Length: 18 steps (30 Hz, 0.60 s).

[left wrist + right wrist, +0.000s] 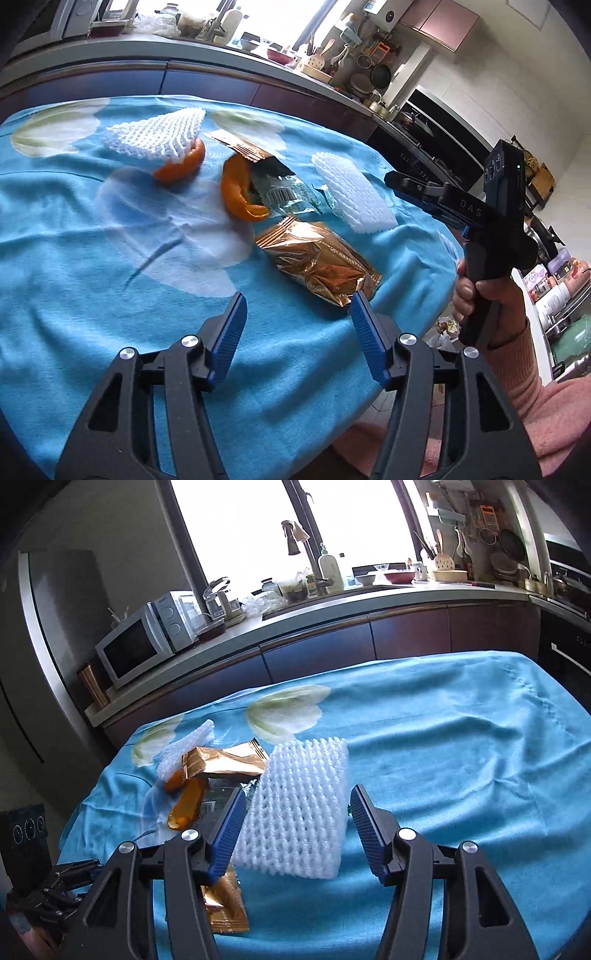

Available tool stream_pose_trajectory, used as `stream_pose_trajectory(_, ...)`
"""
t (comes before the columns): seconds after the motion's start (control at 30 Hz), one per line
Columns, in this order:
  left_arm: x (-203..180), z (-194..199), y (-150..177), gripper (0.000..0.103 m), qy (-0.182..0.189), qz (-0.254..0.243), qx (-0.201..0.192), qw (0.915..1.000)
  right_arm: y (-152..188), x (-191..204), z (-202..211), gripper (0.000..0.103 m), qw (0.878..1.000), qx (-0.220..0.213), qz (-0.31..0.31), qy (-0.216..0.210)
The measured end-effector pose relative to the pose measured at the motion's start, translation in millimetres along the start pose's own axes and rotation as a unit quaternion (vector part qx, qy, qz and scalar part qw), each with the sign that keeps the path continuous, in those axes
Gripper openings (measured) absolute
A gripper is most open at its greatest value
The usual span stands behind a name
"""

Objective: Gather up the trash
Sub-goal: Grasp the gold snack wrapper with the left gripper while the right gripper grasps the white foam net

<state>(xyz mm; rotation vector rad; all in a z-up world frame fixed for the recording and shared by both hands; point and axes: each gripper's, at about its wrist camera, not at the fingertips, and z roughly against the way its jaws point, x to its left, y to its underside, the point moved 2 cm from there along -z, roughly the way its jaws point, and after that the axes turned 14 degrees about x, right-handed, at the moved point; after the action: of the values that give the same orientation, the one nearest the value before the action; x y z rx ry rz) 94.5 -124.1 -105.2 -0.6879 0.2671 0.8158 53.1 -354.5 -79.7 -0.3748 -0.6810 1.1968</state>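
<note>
Left wrist view looks down along its own fingers, close over the blue tablecloth (92, 266), facing the kitchen counter (229, 55). Right wrist view sits equally low, angled down toward the counter and window (354, 520). Both share the cloth, white foam net (354, 195) (295, 808) and gold wrapper (317, 266) (225, 904).

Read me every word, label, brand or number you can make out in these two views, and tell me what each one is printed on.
"DAS": white letters on the black body of the right gripper, seen from the left wrist view.
Gold wrapper: a line of lettering runs along it, too small and turned to read.
Clear wrapper: a barcode shows; its digits are too blurred to read.
Nothing readable on the white foam net or the blue cloth.
</note>
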Motion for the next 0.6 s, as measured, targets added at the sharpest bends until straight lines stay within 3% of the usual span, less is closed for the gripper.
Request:
stream_pose_trajectory(0.33, -6.6, -25.8, -19.3, 0.061, 0.026, 0.02, 0.034, 0.9989, 14.0, -18.9, -15.2, 0.055, 0.999, 0.022, -0.024, -0.035)
stream_pose_trajectory(0.53, -11.0, -38.4, -29.8, 0.062, 0.037, 0.031, 0.045, 0.9978, 19.1, -20.3, -20.6, 0.023, 0.998, 0.032, -0.022, -0.058)
stream_pose_trajectory(0.6, -11.8, -41.3, -32.2, 0.059, 0.039, 0.035, 0.046, 0.9976, 21.9, -16.6, -21.5, 0.019, 0.997, 0.037, -0.016, -0.07)
